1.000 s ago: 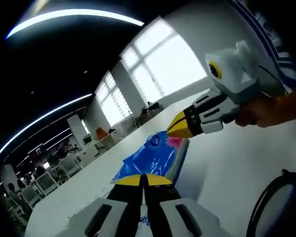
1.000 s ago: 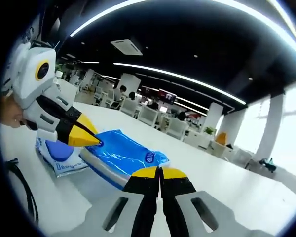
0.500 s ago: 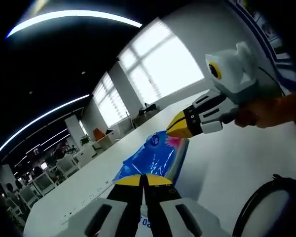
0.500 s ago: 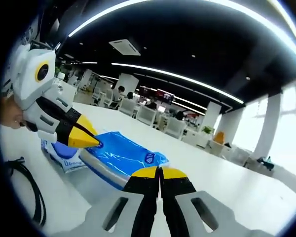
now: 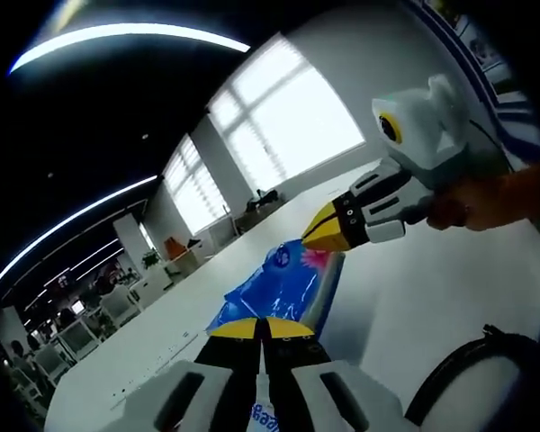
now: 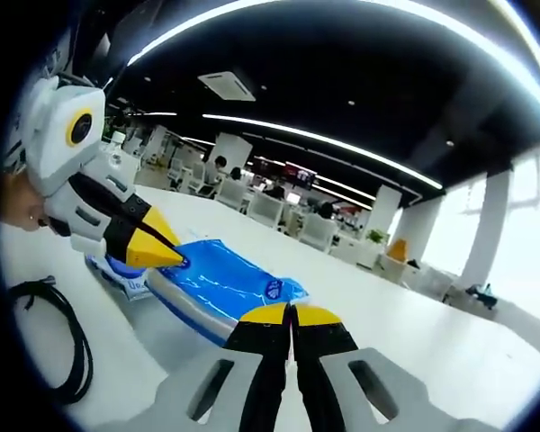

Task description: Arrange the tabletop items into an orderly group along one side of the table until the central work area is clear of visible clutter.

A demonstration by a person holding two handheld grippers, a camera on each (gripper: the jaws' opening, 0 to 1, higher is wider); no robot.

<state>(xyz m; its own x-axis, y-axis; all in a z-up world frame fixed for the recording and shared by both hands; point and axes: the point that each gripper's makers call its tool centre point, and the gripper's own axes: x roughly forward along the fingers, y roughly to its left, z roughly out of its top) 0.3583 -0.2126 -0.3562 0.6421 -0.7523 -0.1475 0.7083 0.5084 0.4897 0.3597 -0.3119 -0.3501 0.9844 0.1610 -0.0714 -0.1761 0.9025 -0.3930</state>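
Table (image 6: pixel 450 360) first: white, wide, running off toward rows of desks and bright windows. On it lies the blue pack (image 6: pixel 220 283), a flat soft packet, with a second white-and-blue pack (image 6: pixel 126 274) tucked at its far end, the two touching or overlapping. A black cable (image 6: pixel 58 351) loops on the bare top close by, apart from both packs.

Both grippers are aimed at the blue pack from opposite ends, and that looks like the reason for the pose: two closed beaks working one floppy packet, one at each end, to push or slide it toward the side without it buckling. That's my reading, not something shown.

Right gripper (image 6: pixel 290 312): jaws pressed together, yellow tips meeting, nothing between them. Its tips sit at the near corner of the blue pack, right over its edge; whether they touch the wrapper I can't tell.

Left gripper (image 5: pixel 261 328): jaws also closed tight, empty. In the left gripper view the blue pack (image 5: pixel 283 288) stretches away straight ahead of the tips, and printed wrapper shows just beneath them, so it is at or on the pack's end.

Seen from the right gripper view, the left gripper's yellow tip (image 6: pixel 153 252) comes down on the far end of the blue pack, where the white-and-blue one begins. A hand (image 5: pixel 490 202) grips the right gripper's handle in the left gripper view.
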